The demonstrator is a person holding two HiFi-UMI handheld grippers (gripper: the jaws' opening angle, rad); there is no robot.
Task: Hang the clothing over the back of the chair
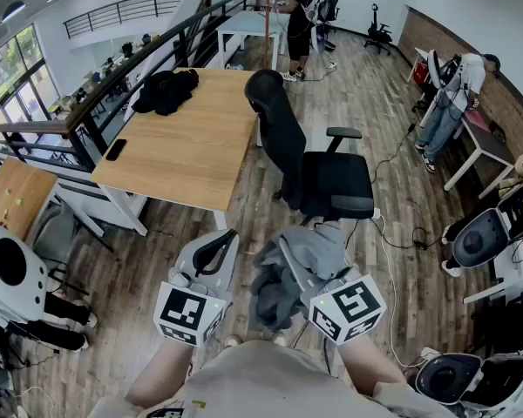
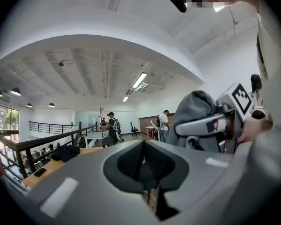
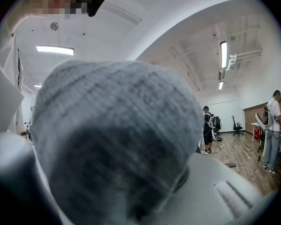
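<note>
A grey garment point(image 1: 321, 244) hangs bunched from my right gripper point(image 1: 286, 249), which is shut on it just in front of my body. In the right gripper view the grey garment point(image 3: 117, 139) fills most of the picture and hides the jaw tips. The black office chair point(image 1: 318, 168) stands directly ahead, its tall back point(image 1: 277, 124) towards the table and its seat towards me. My left gripper point(image 1: 229, 236) is held level beside the right one, shut with nothing in it. In the left gripper view its pads point(image 2: 131, 159) meet, and the garment point(image 2: 194, 109) shows at the right.
A wooden table point(image 1: 183, 151) stands left of the chair, with a black clothing pile point(image 1: 166, 90) and a phone point(image 1: 116, 149) on it. A railing point(image 1: 131, 68) runs behind it. People stand at the far back point(image 1: 301, 20) and at the right point(image 1: 449, 103). White machines point(image 1: 492, 233) stand at the right.
</note>
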